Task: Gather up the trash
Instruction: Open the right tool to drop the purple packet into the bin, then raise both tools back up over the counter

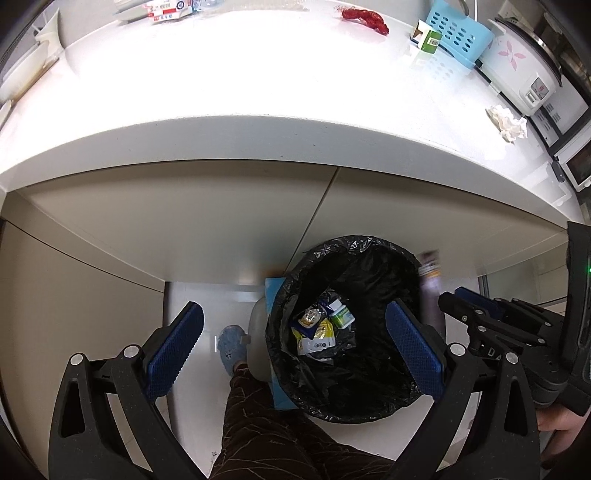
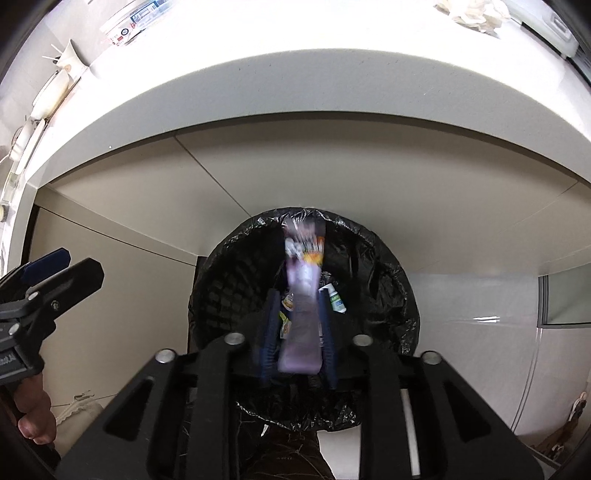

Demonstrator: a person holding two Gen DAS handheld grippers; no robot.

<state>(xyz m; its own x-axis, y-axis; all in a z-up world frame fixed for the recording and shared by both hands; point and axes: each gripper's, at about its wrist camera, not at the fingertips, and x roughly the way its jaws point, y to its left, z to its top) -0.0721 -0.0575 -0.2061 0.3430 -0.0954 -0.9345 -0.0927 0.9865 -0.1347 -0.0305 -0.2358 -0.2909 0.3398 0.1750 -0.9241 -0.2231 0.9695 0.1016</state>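
A bin lined with a black bag [image 1: 369,402] stands on the floor below the counter; a yellow packet [image 1: 314,332] and a small green-labelled bottle [image 1: 341,314] lie inside. My left gripper [image 1: 291,350] is open and empty above the bin. My right gripper [image 2: 297,325] is shut on a purple snack wrapper [image 2: 301,332], blurred, held over the bin [image 2: 221,288]. The wrapper also shows in the left wrist view [image 1: 430,273] at the bin's right rim. On the counter lie a crumpled white tissue [image 1: 508,122], a red wrapper [image 1: 365,18] and a green and white carton [image 1: 426,37].
The white counter [image 1: 258,92] overhangs the cabinet doors. A blue basket [image 1: 458,37] and a rice cooker [image 1: 524,70] stand at its right end. Boxes [image 1: 170,9] lie at the back. The person's leg [image 1: 266,424] and shoe [image 1: 231,345] are left of the bin.
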